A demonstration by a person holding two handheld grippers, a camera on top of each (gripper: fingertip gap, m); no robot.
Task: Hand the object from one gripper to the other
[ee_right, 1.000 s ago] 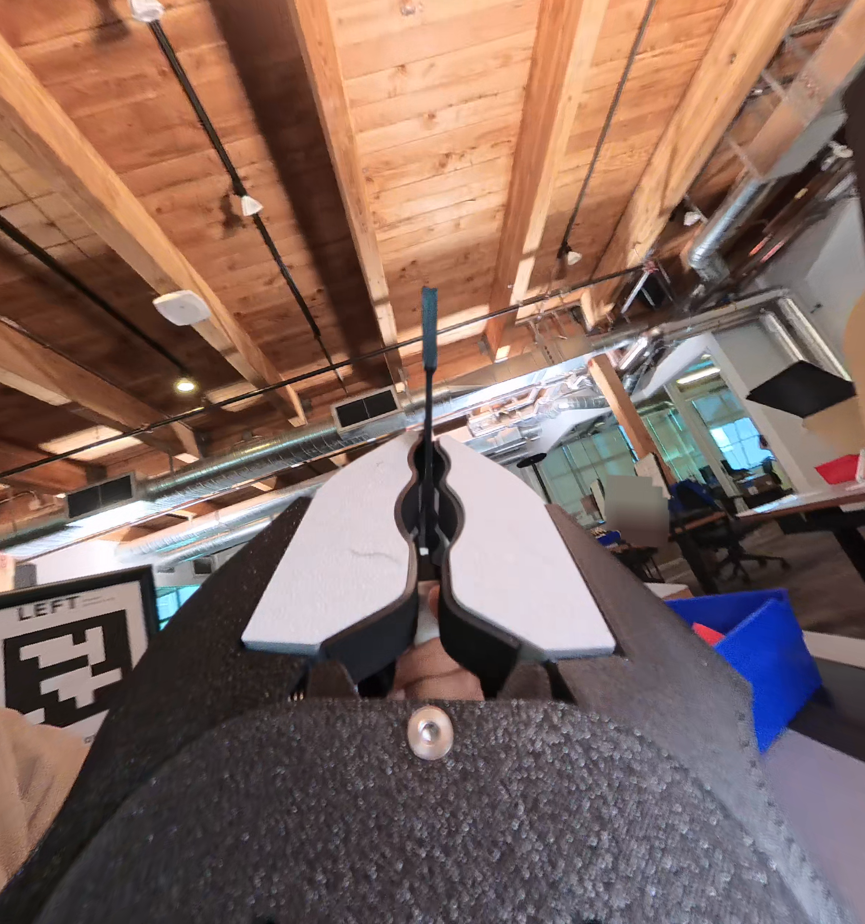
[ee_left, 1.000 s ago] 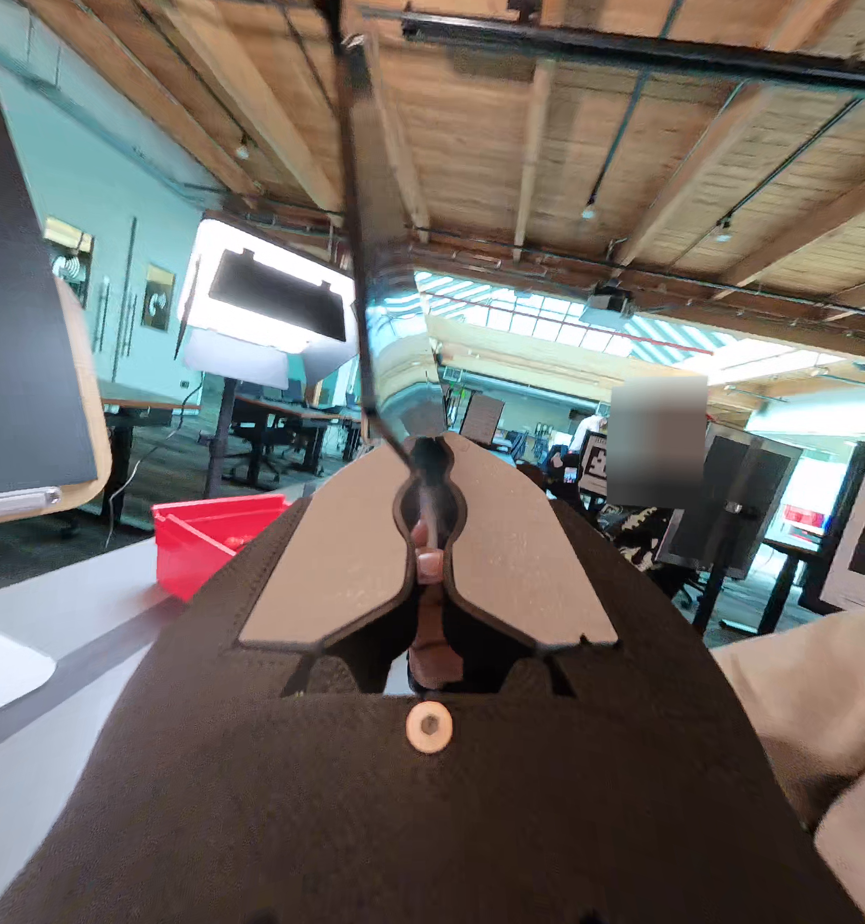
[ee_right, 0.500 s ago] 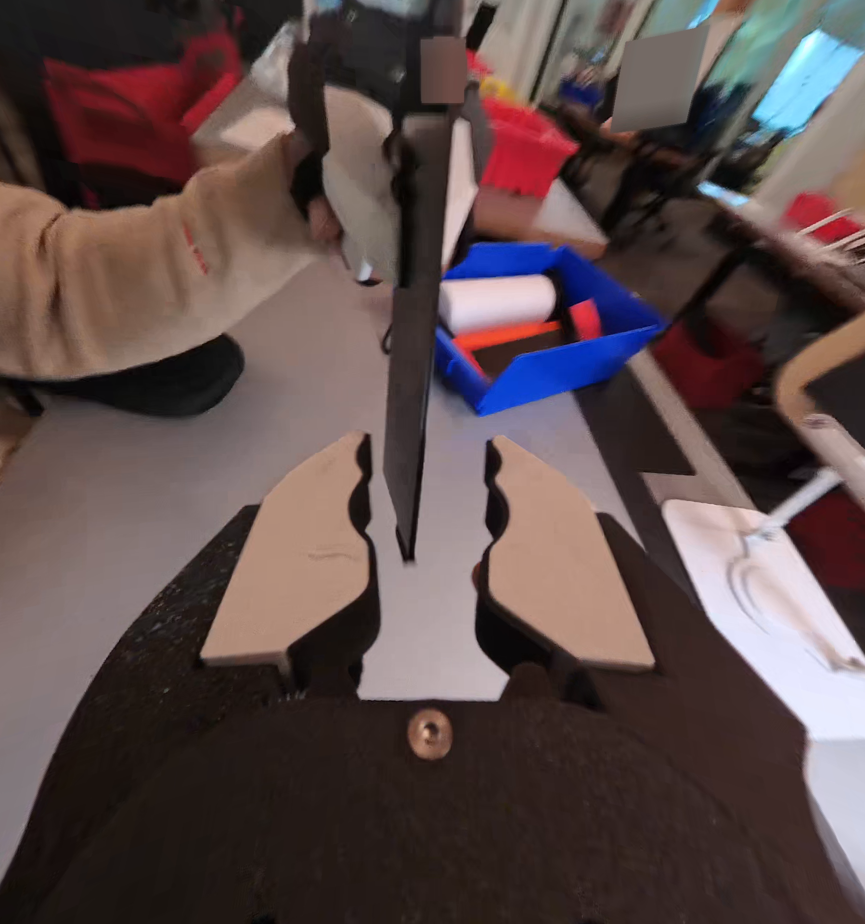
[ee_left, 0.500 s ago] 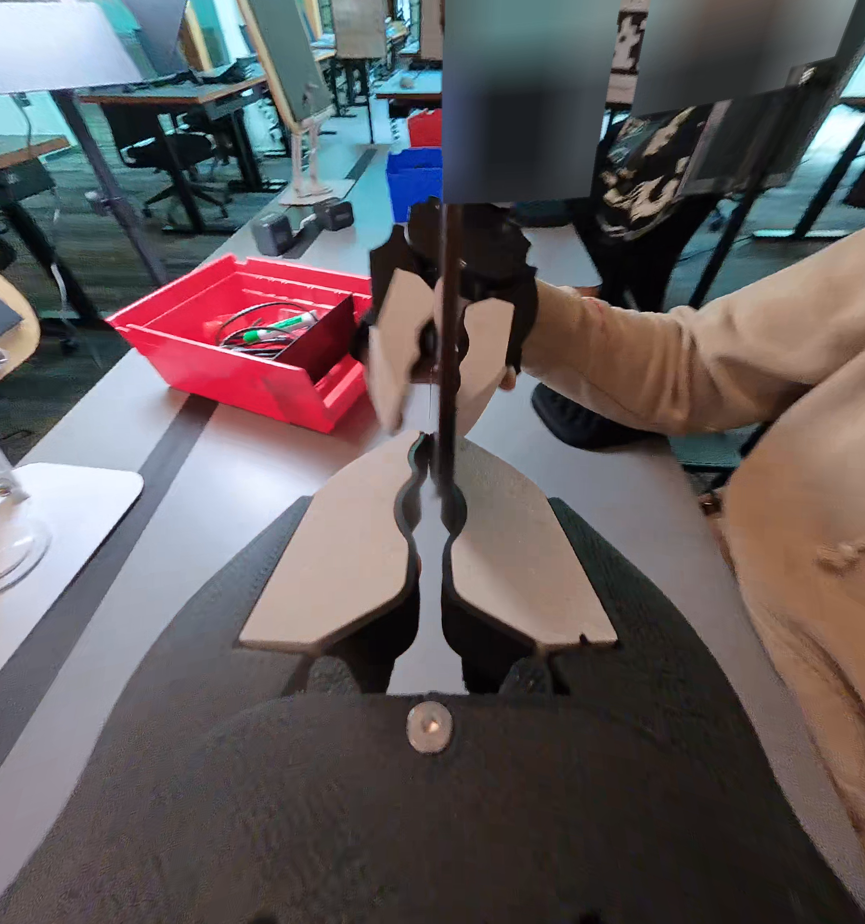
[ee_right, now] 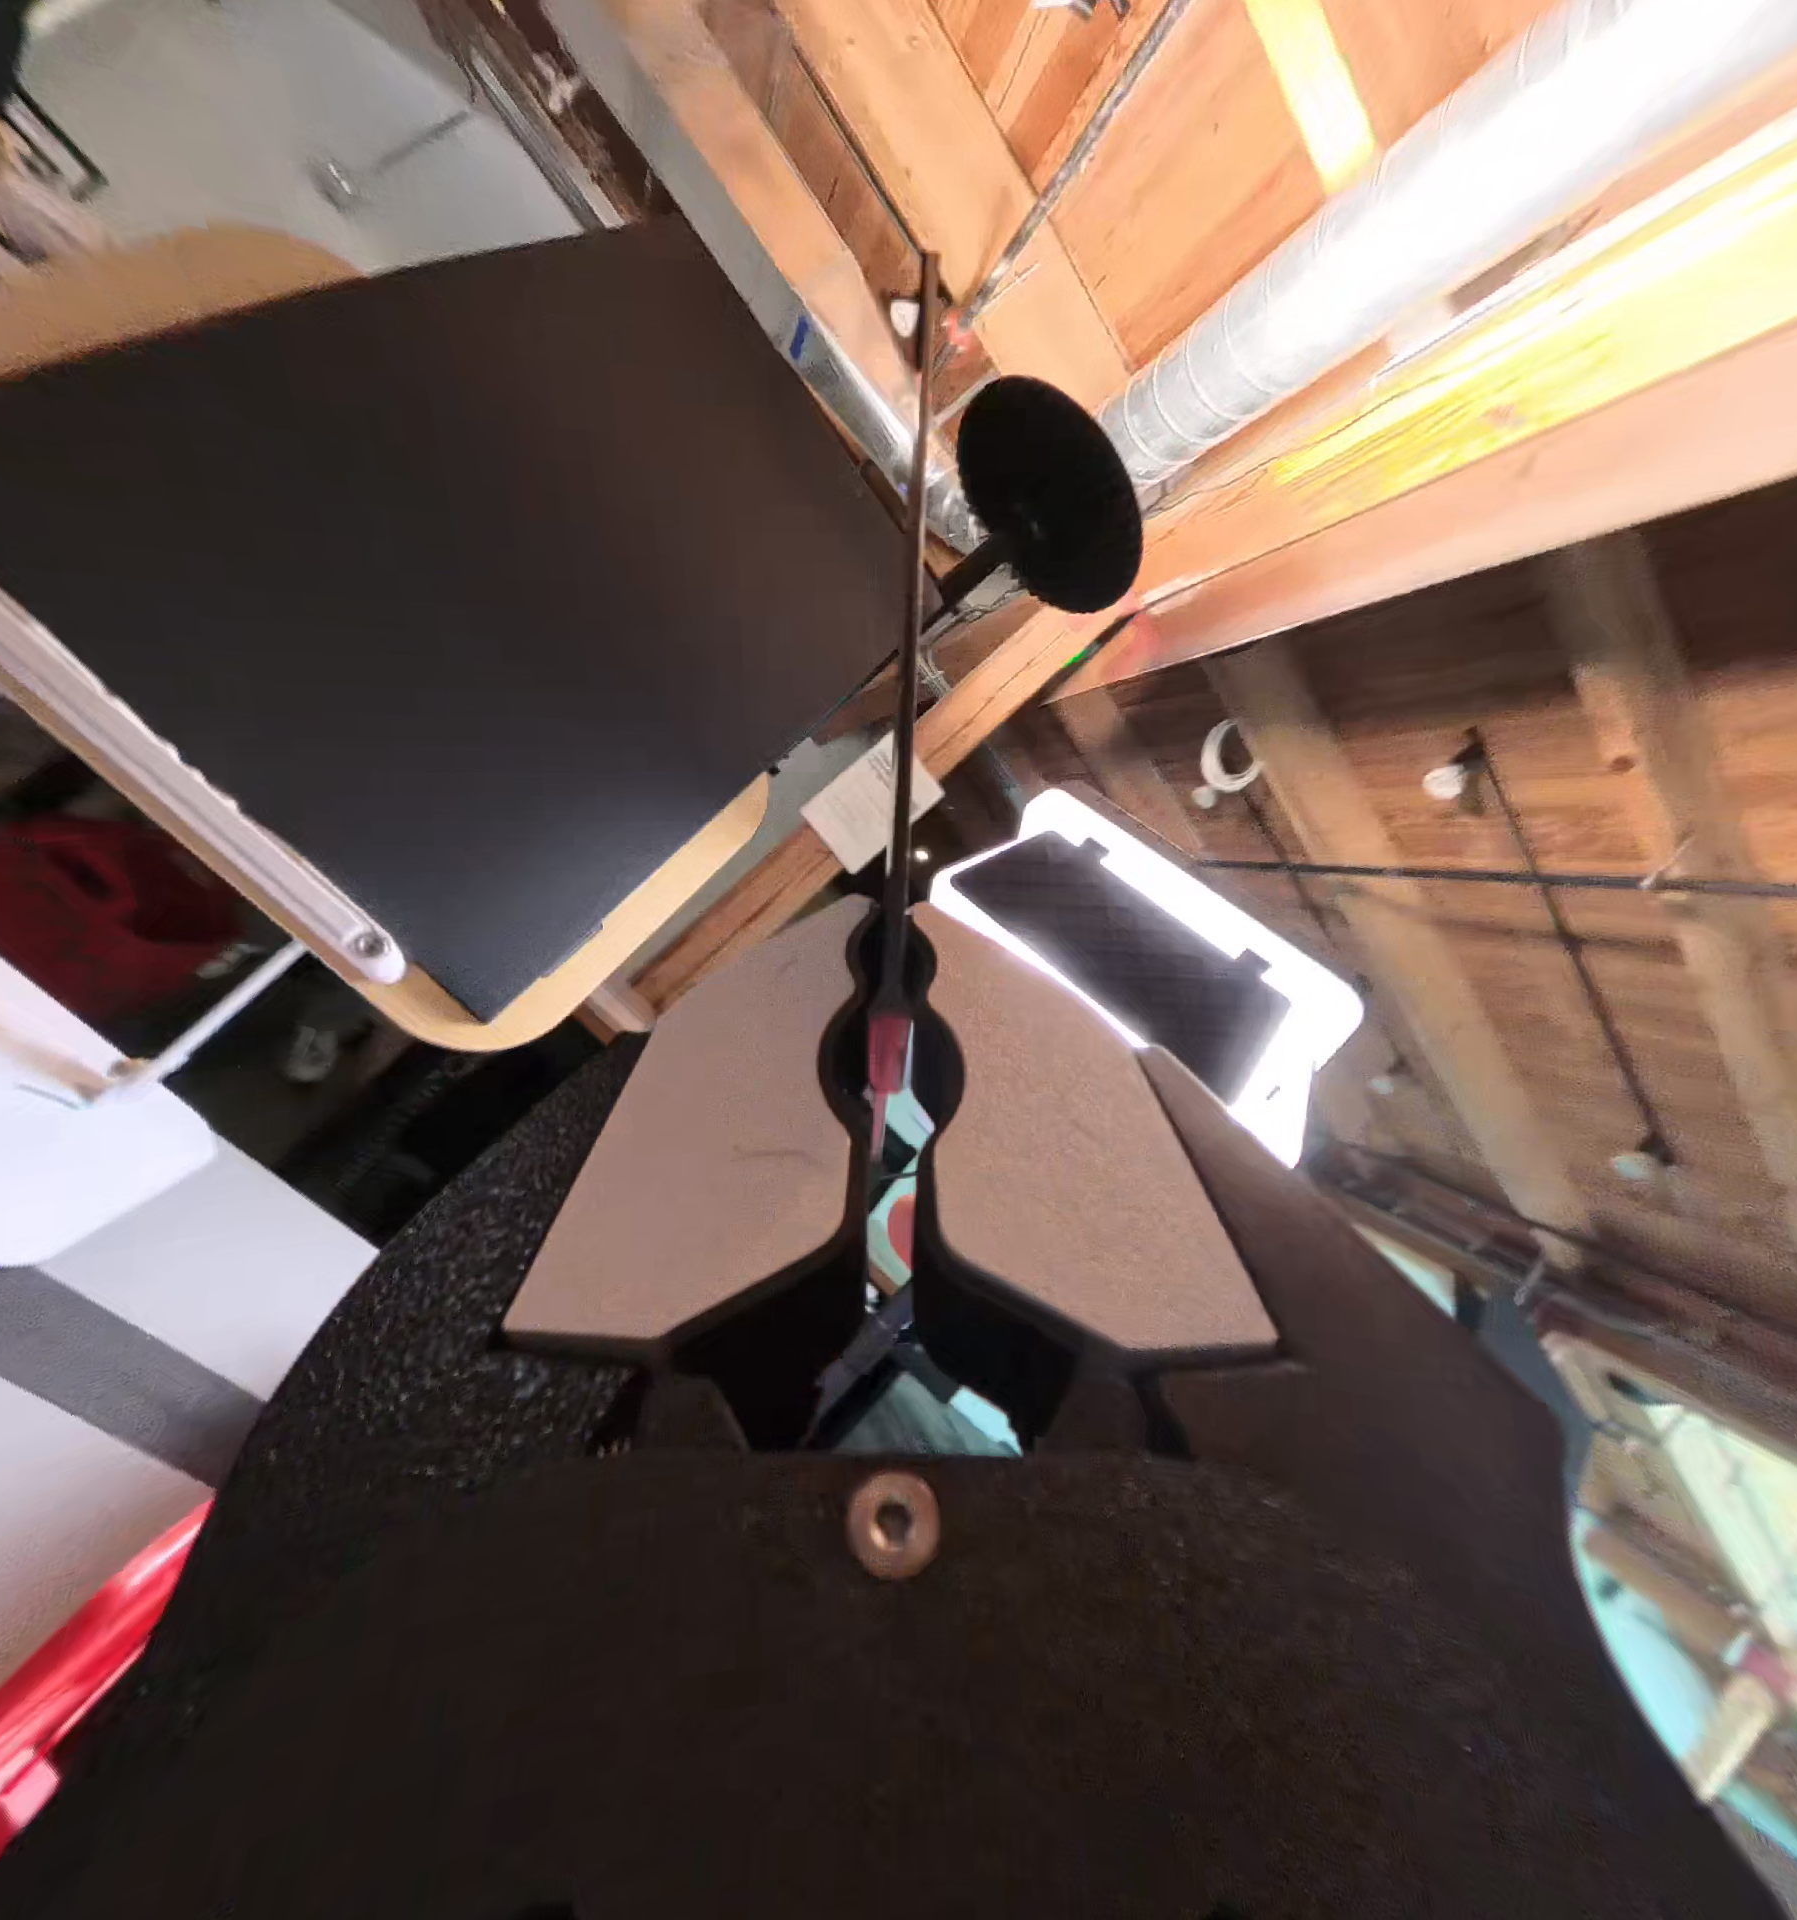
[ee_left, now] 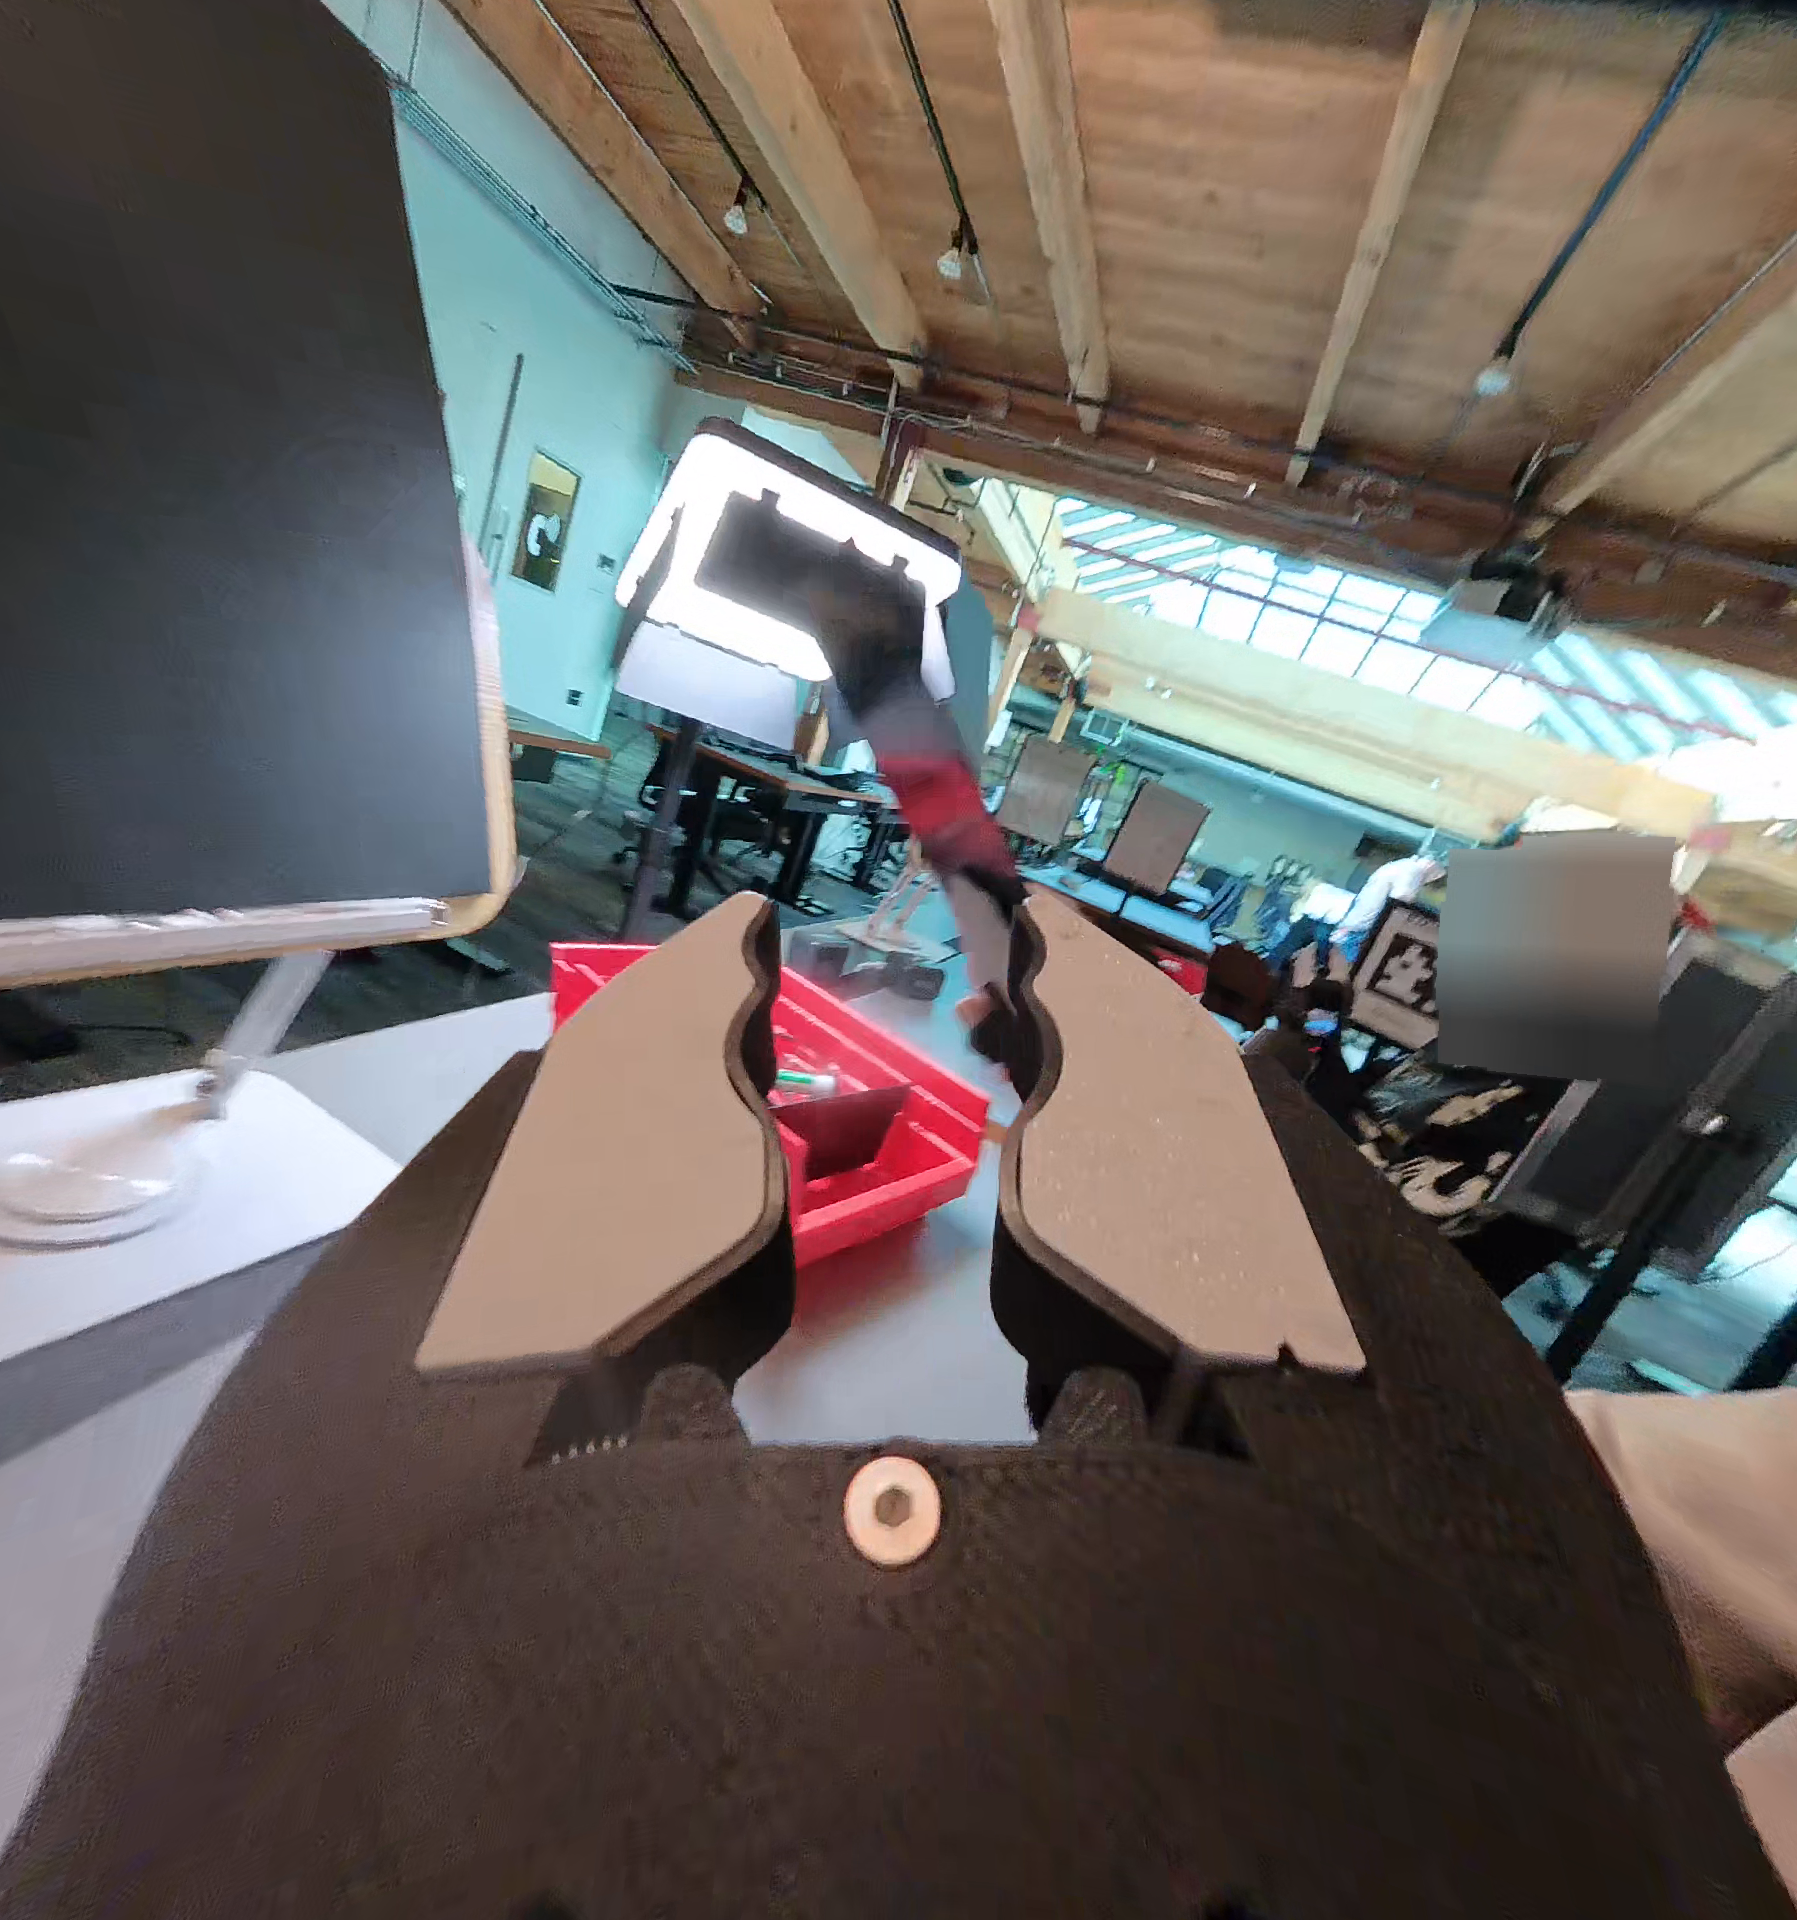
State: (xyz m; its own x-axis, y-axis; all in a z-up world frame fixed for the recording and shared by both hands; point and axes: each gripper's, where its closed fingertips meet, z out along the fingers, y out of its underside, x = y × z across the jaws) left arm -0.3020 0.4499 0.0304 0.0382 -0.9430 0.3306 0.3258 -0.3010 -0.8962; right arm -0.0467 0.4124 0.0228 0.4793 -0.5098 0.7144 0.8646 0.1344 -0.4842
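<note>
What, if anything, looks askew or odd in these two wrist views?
One thing: in the left wrist view a blurred dark-and-red strip leans askew by the right finger of the open left gripper, unclamped; what holds it is not visible. The right gripper is shut on a thin strip seen edge-on. Whether they are one object is unclear.

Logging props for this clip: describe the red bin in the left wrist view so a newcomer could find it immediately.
Start at the grey table beyond the open left gripper. Between its fingers sits the red bin, open-topped, with a black divider and a green-tipped item inside. It is the only bright red thing on that table.
</note>
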